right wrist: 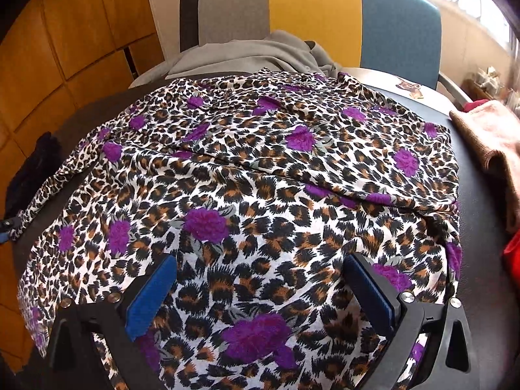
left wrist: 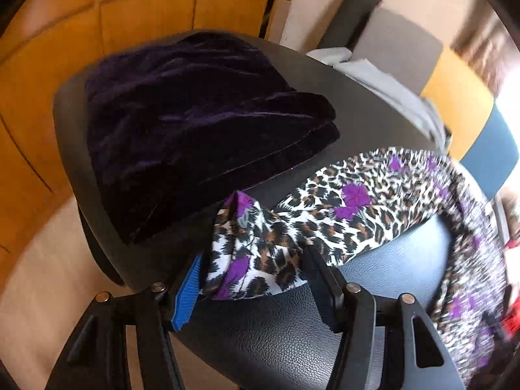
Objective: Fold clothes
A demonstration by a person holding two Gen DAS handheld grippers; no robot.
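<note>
A leopard-print garment with purple flowers (right wrist: 260, 162) lies spread over the black table (right wrist: 481, 201). Its sleeve (left wrist: 357, 201) stretches out to the left. My left gripper (left wrist: 253, 276) is shut on the bunched end of that sleeve, near the table's left edge. In the right wrist view the same gripper shows at the far left (right wrist: 6, 224), with the sleeve drawn out to it. My right gripper (right wrist: 260, 289) hovers open over the near part of the garment, its blue pads (right wrist: 152, 292) wide apart with nothing between them.
A folded dark purple velvet garment (left wrist: 195, 123) sits on the table's left end. A grey garment (right wrist: 247, 55) lies at the back by a grey, yellow and blue chair (right wrist: 315, 16). A pinkish-brown cloth (right wrist: 494, 143) and something red (right wrist: 513, 260) are at the right edge.
</note>
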